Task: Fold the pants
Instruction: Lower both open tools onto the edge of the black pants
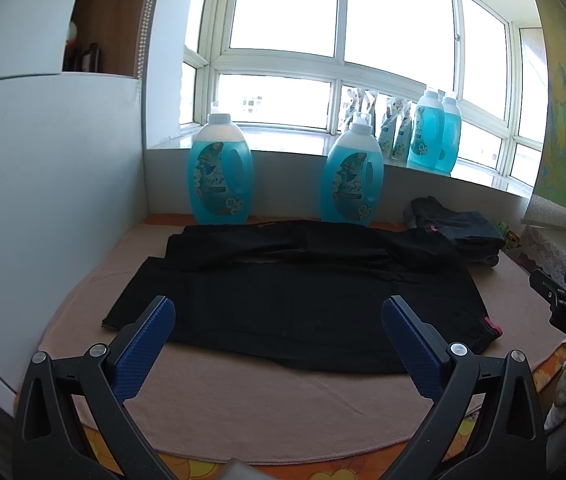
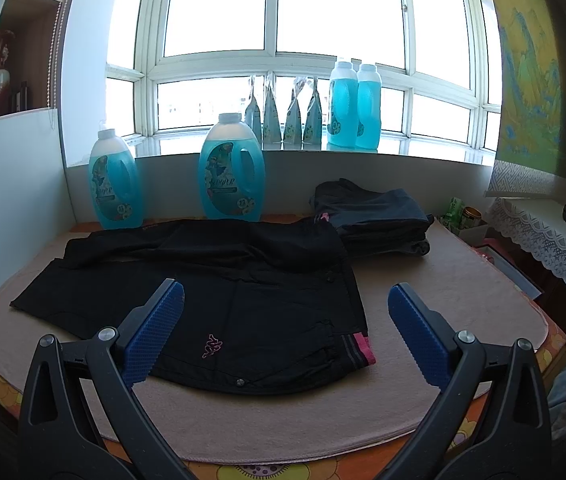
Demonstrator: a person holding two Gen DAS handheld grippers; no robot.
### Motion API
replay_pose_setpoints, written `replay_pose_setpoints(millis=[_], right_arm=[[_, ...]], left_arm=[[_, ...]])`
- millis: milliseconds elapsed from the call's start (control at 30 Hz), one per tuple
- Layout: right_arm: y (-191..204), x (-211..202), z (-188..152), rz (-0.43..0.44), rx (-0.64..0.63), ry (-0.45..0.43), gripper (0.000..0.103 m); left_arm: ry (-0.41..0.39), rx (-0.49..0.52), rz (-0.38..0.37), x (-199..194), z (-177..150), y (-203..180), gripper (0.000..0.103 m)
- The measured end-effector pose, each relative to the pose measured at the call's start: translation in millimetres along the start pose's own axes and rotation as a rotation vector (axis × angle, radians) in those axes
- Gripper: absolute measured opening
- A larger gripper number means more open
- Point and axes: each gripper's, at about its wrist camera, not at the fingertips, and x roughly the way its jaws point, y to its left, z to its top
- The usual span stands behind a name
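Pants, black, lie spread flat across the pink mat that covers the table, leg ends toward the left and the waistband with its pink and grey band at the right, near the mat's front edge. A second dark garment lies just behind them, overlapping their far edge. Behind it, going left to right, two blue detergent bottles stand against the low wall, and a folded grey pile sits at the back right of the mat. Only the right wrist view shows the small pink logo stitched on the pants and a snap near their front hem; in the left wrist view the cloth reads as plain black. The left wrist view alone catches the other tool's black body at its right edge. The left gripper hovers over the near edge of the pants with its blue pads spread wide, gripping nothing. The right gripper is likewise wide apart and empty, above the waistband end, with no visible contact with the cloth.
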Motion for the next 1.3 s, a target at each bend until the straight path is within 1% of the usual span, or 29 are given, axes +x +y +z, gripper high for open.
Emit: replay_pose_setpoints(millis=[367, 667, 833, 933, 1067, 1133, 1167, 1300], right_arm=[[0, 11, -4, 0.012, 0.0, 0.013, 0.103], [-3, 27, -1, 0.056, 0.002, 0.032, 0.103], [-1, 38, 2, 0.083, -0.015, 0.04, 0.103], [3, 46, 5, 0.108, -0.034, 0.044, 0.103], [9, 56, 15, 0.157, -0.07, 0.035, 0.103], [13, 63, 21, 0.181, -0.091, 0.033, 0.103], [15, 67, 25, 0.195, -0.102, 0.032, 0.103], [24, 83, 38, 0.198, -0.154, 0.025, 0.103]], left_arm=[[0.004, 0.005, 0.023, 7, -1, 9, 0.103], [0.002, -0.029, 0.043, 21, 4, 43, 0.102], [0.044, -0.064, 0.041, 35, 4, 65, 0.095], [0.049, -0.077, 0.043, 41, 8, 77, 0.089], [0.051, -0.089, 0.044, 50, 21, 93, 0.086], [0.051, -0.089, 0.055, 57, 28, 101, 0.082], [0.054, -0.091, 0.061, 61, 32, 106, 0.081], [0.077, -0.113, 0.066, 83, 43, 124, 0.079]])
